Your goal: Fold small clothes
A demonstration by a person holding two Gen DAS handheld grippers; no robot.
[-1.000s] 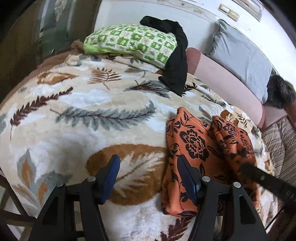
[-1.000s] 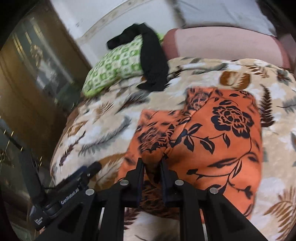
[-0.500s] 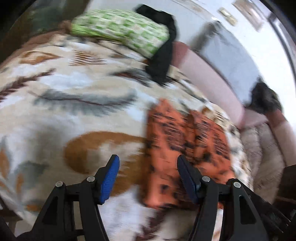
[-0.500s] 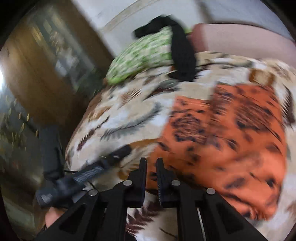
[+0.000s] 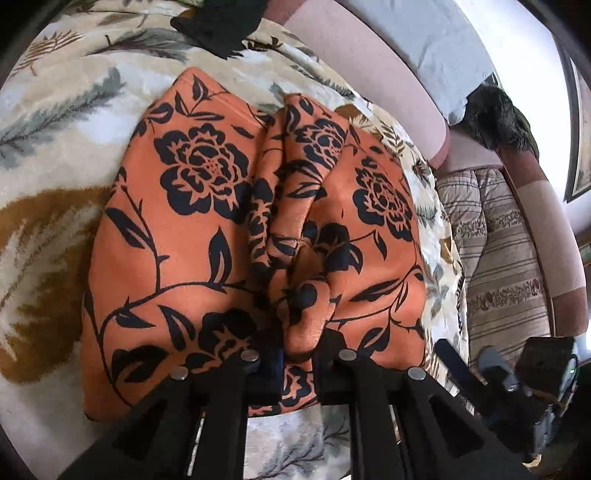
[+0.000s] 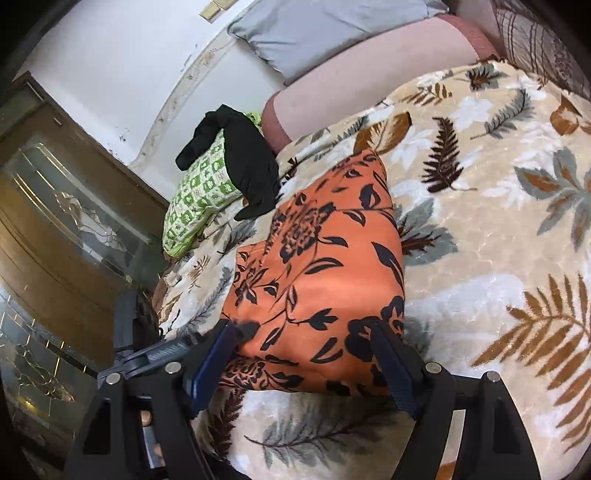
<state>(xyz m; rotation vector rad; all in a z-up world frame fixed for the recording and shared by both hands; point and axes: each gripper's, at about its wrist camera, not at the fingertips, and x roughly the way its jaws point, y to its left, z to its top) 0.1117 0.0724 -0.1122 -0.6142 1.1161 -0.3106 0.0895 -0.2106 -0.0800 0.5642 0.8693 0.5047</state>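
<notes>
An orange garment with a black flower print (image 5: pixel 207 221) lies folded on a leaf-patterned blanket (image 5: pixel 48 122). My left gripper (image 5: pixel 299 354) is shut on a raised fold at the garment's near edge. In the right wrist view the same garment (image 6: pixel 317 280) lies flat. My right gripper (image 6: pixel 306 354) is open, its jaws astride the garment's near edge and holding nothing.
A black garment (image 6: pixel 243 162) is draped over a green patterned pillow (image 6: pixel 195 199) at the far side. A pink bolster (image 6: pixel 354 85) and a grey pillow (image 6: pixel 314 33) lie behind. A striped quilt (image 5: pixel 495 251) lies to the right. A wooden glass-panelled door (image 6: pixel 55 229) stands on the left.
My left gripper moved right over the orange garment and shut on its fold. My right gripper let go of the garment, opened and shifted to the right.
</notes>
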